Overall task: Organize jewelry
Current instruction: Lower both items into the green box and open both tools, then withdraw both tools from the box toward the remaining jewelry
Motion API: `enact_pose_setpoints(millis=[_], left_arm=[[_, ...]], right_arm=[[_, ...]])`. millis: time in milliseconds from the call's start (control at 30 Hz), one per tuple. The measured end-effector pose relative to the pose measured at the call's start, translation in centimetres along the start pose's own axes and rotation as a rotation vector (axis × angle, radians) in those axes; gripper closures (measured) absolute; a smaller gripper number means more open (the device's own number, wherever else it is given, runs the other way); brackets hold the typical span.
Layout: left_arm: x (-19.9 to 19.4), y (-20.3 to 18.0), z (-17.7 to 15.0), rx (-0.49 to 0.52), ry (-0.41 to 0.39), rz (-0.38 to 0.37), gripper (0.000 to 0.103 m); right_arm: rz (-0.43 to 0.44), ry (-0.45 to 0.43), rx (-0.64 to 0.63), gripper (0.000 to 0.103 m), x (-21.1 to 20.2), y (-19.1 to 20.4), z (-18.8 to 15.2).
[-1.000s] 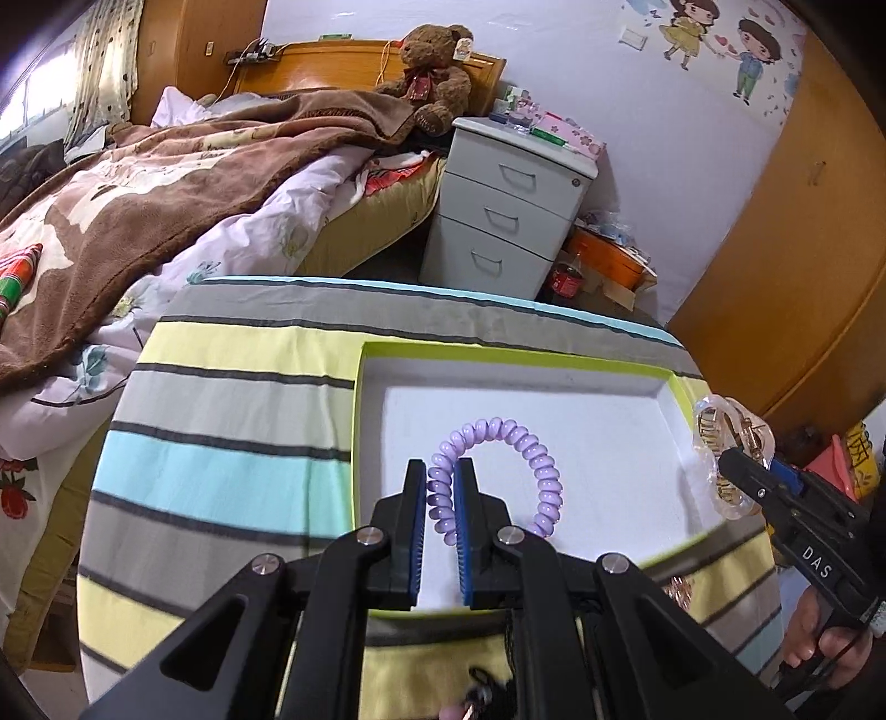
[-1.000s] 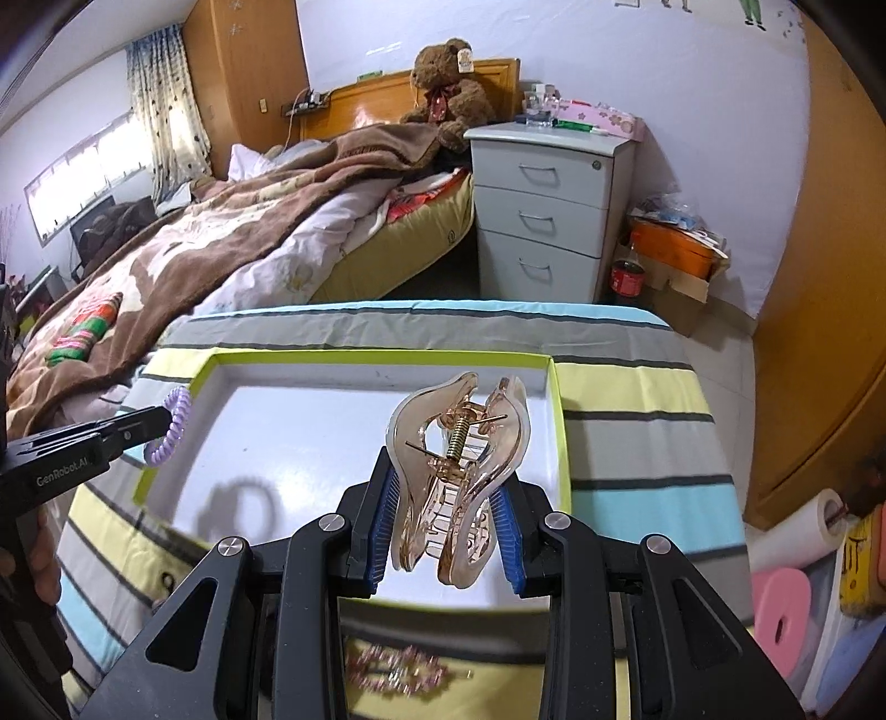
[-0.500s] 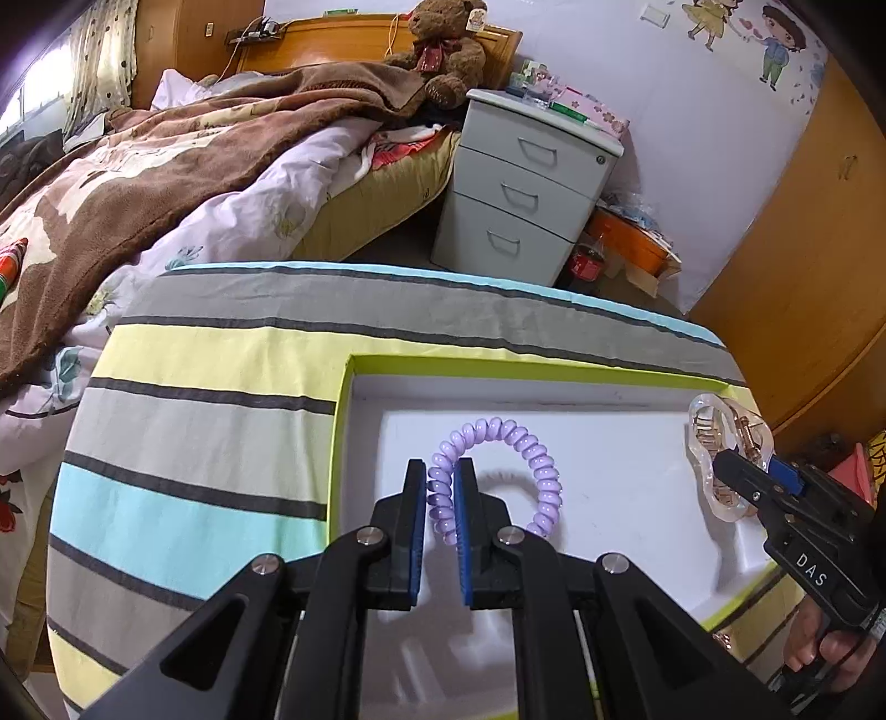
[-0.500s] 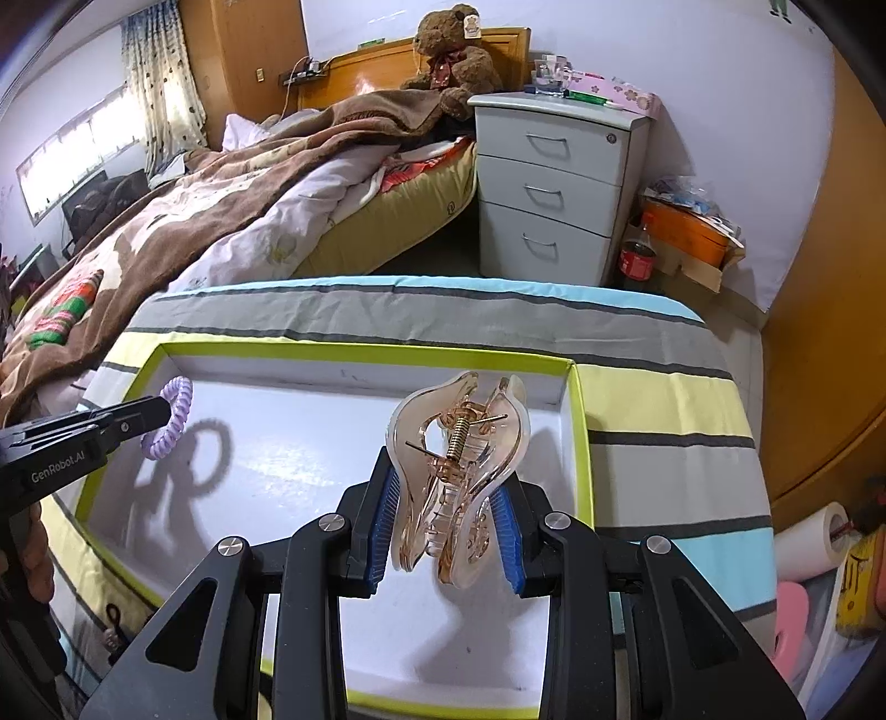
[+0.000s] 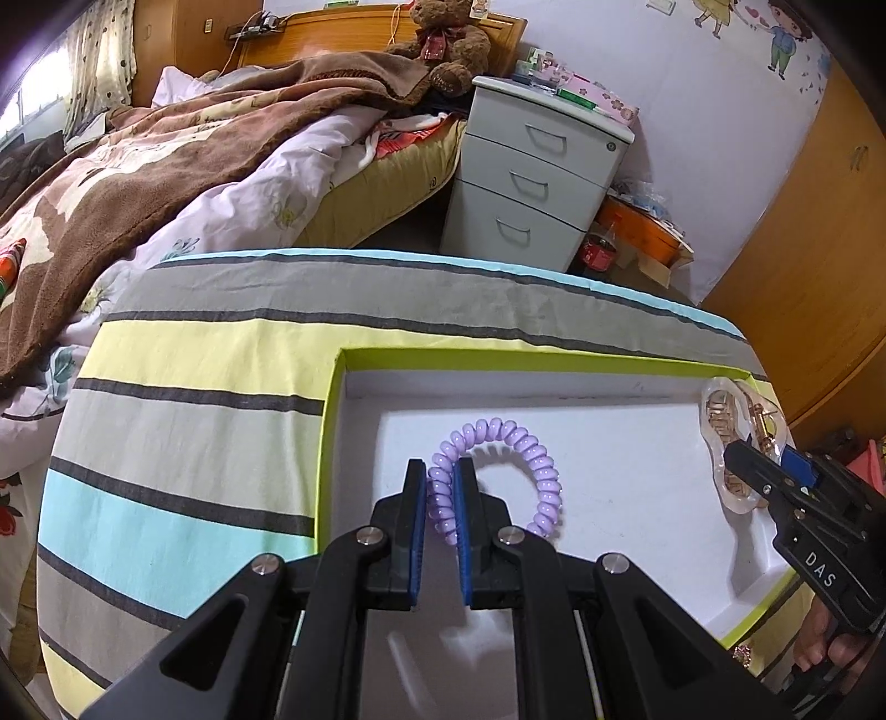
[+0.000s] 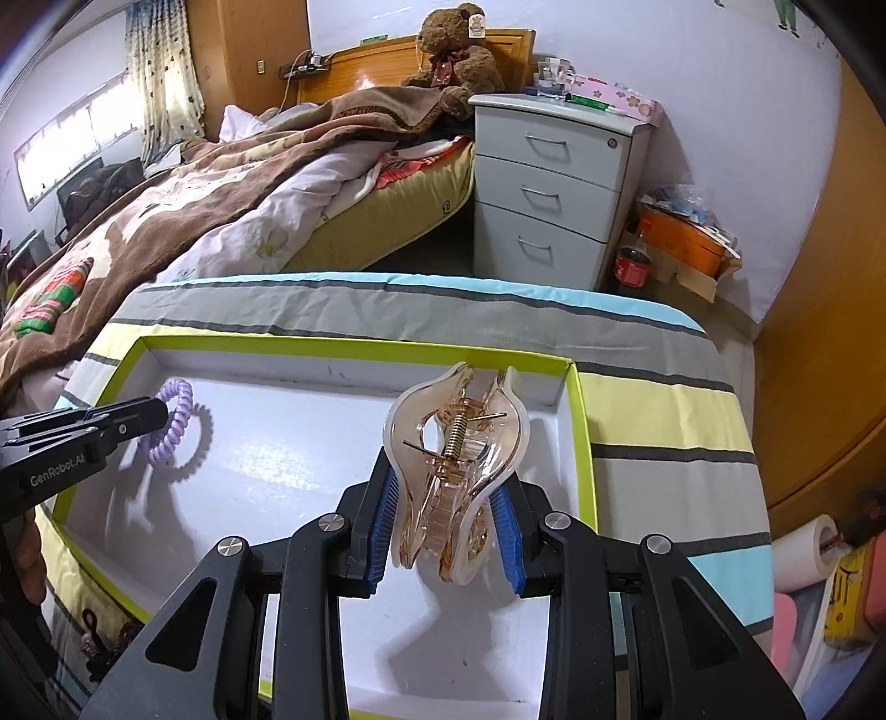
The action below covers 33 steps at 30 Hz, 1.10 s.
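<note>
The left claw [image 5: 441,518] is clenched on a purple spiral hair tie [image 5: 498,479], held over the left part of a white tray with a green rim [image 5: 326,443]. The right claw [image 6: 449,531] grips a clear amber hair clip [image 6: 457,471] above the tray's right side. The tray sits on a striped table [image 5: 194,399].

Location type: home bedroom. Indicators: an unmade bed [image 6: 232,210] with a brown blanket [image 5: 183,149] and a wooden headboard [image 6: 382,61]; a teddy bear [image 6: 457,50] seated at the headboard; a grey bedside cabinet [image 6: 559,188] with 3 drawers; a curtained window [image 6: 160,77]; cartoon children wall stickers [image 5: 747,27]; wooden wardrobe doors [image 5: 814,232]. The work surface carries a striped fabric cover [image 5: 194,399].
</note>
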<state>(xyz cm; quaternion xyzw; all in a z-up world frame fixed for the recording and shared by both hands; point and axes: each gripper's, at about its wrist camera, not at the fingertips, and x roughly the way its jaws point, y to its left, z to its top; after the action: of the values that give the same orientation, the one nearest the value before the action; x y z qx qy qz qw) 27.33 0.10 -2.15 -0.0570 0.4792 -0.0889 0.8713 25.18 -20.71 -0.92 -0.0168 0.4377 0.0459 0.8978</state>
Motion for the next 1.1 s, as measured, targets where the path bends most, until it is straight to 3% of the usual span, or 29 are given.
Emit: enact_pose_setpoints(millis=[233,367,433,633,833,967,1100], left_arm=[[0.2,-0.1,0.0,0.001,0.007,0.003,0.092],[0.3,-0.2,0.1,0.004,0.009,0.010,0.092],[0.3,-0.2,0.1,0.004,0.009,0.014,0.091],[0.1,-0.2,0.1,0.002,0.003,0.018,0.078],[0.0,-0.3,0.0,0.002,0.009,0.008,0.070],[-0.8,-0.6,-0.3,0.004,-0.002,0.007,0.060],[-1.8,-0.8,-0.6,0.002,-0.015,0.004,0.059]], right_arm=[[-0.011,0.000,0.014,0.069,0.2,-0.4,0.1],[-0.001,-0.004,0.032,0.056,0.2,-0.7,0.1],[-0.001,-0.007,0.034,0.056,0.2,-0.7,0.1],[-0.006,-0.029,0.040,0.048,-0.2,-0.8,0.1],[-0.013,-0.041,0.046,0.048,-0.6,-0.9,0.0],[-0.010,-0.057,0.047,0.047,-1.2,-0.9,-0.2],[-0.003,-0.073,0.057,0.046,-2.1,-0.9,-0.5]])
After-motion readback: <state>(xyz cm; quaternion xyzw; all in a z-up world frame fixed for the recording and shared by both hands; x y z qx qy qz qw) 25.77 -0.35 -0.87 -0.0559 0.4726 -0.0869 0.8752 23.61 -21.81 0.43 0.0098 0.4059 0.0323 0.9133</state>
